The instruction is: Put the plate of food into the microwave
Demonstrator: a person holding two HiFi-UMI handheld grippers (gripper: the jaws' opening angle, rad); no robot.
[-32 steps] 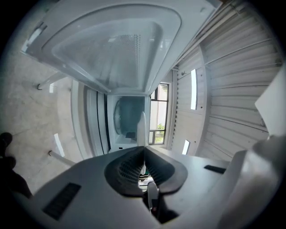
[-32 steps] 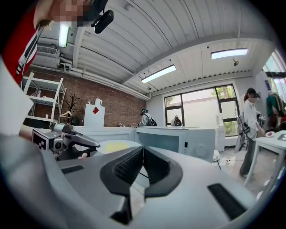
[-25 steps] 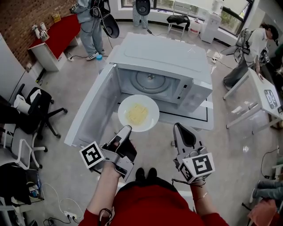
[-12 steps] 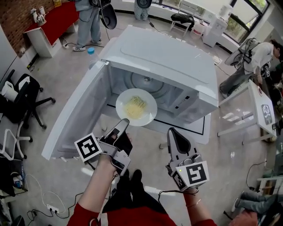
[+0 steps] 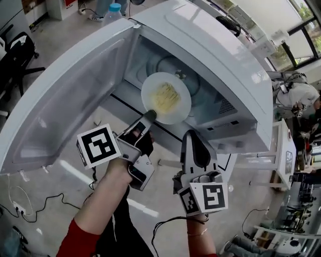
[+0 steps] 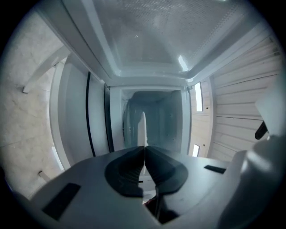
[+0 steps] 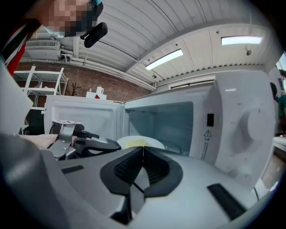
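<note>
left claw (image 5: 150,116) clamped on plate (image 5: 148,89) rim, yellow food (image 5: 166,97), open microwave (image 5: 210,45)

I count one microwave (image 5: 210,40), one plate of food (image 5: 181,108), and two grippers: left gripper (image 5: 149,116) and right gripper (image 5: 193,138). Far left, one bottle (image 5: 114,10).

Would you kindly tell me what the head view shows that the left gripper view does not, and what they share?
Head view only: the yellow food on the plate, and the right gripper, shut and empty. Left gripper view only: the jaws of the left gripper pressed together on the plate's rim, the plate a thin edge-on sliver. Both: the plate and the cavity of the open microwave.
</note>
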